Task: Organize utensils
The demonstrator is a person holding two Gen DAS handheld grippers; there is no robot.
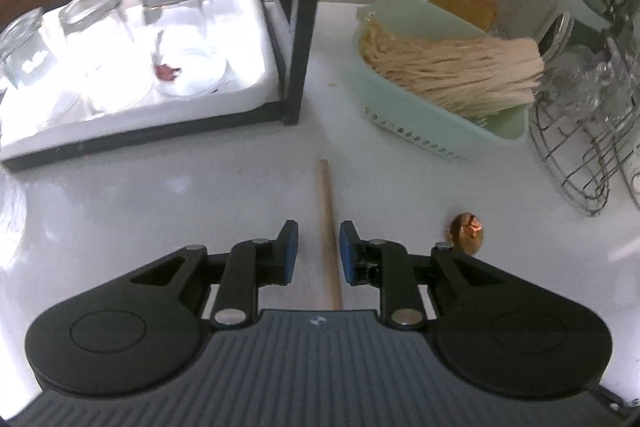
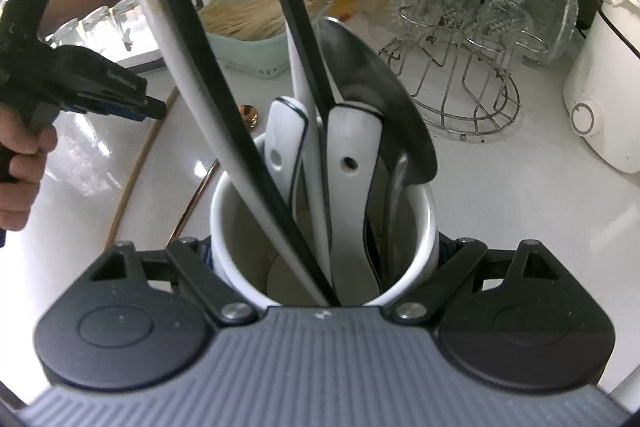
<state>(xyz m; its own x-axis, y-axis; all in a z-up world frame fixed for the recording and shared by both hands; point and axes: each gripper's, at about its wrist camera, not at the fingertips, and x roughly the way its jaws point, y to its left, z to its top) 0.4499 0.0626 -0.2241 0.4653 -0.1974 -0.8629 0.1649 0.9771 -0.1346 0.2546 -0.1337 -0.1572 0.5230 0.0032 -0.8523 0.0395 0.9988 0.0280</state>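
The left claw (image 1: 315,245) hovers narrowly parted over a thin wooden stick (image 1: 329,231) lying on the white bench (image 1: 160,211), its blue pads clear of the wood. The right claw (image 2: 324,251) clamps a white ceramic utensil holder (image 2: 236,223) crowded with spoons and ladles.

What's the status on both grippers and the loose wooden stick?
Left gripper open, straddling thin wooden stick on white counter. Right gripper clamped on white ceramic utensil holder. Copper spoon bowl nearby, not blocking.

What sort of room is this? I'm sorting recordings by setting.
Most likely a home kitchen counter: upturned drinking glasses drain on a white tray, a white holder stands full of spoons, and a wire rack carries glassware.
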